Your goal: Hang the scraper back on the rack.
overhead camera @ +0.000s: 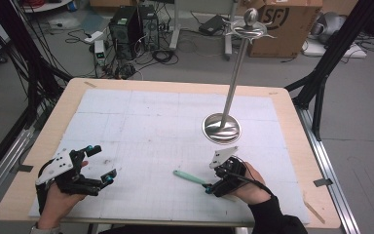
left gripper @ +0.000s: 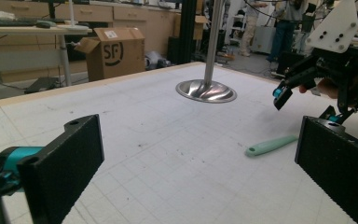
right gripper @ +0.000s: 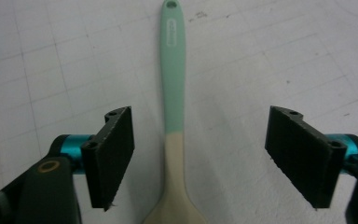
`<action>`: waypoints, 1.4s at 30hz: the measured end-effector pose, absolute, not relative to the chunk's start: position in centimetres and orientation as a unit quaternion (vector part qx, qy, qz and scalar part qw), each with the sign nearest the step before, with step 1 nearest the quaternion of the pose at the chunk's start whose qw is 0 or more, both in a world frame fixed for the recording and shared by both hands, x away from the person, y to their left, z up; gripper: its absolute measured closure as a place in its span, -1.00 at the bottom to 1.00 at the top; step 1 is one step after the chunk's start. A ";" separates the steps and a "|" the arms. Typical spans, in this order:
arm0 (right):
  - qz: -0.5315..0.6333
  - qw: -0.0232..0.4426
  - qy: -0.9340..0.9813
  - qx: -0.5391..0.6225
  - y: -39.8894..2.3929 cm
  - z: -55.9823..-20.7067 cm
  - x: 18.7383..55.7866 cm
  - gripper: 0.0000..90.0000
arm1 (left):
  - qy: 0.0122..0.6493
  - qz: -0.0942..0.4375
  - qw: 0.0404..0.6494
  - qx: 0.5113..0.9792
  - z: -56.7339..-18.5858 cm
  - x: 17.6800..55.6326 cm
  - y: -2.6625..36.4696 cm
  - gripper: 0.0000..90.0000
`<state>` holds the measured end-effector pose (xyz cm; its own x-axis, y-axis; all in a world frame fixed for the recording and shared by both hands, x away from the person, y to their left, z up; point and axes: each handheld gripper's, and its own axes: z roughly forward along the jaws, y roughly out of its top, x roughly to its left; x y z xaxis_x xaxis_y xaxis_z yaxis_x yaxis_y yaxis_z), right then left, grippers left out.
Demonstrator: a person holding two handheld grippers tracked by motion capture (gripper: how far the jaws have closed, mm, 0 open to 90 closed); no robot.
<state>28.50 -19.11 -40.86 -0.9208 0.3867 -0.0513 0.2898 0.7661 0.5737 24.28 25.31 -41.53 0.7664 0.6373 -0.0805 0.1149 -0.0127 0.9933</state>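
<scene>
Spatula (right gripper: 174, 93) lies flat, handle pointing away from the wide-spread right gripper (right gripper: 200, 158)

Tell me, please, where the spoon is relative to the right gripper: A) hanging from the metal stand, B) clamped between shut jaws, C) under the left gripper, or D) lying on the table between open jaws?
D: the spoon lies flat on the table, with the right gripper open on either side of its handle.

I'm working in a lab: computer towers (overhead camera: 132, 29) and tangled cables (overhead camera: 160, 54) on the floor, cardboard box (overhead camera: 285, 24), black frame struts (overhead camera: 328, 53), benches (left gripper: 23, 32) behind.
</scene>
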 end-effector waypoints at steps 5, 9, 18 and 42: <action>0.255 0.068 0.949 0.174 -18.6 -40.8 28.5 -0.10 | 0.275 0.200 0.646 0.683 -41.5 24.3 25.4 -0.96; 0.229 0.060 0.955 0.177 -18.2 -40.7 28.7 0.13 | 0.276 0.202 0.647 0.682 -41.5 24.3 25.5 -0.96; 0.191 0.038 0.965 0.173 -17.7 -41.2 28.7 0.37 | 0.275 0.200 0.645 0.684 -41.5 24.3 25.5 -0.96; 0.140 0.036 0.970 0.194 -16.5 -41.2 28.6 0.74 | 0.271 0.201 0.648 0.683 -41.5 24.2 25.5 -0.96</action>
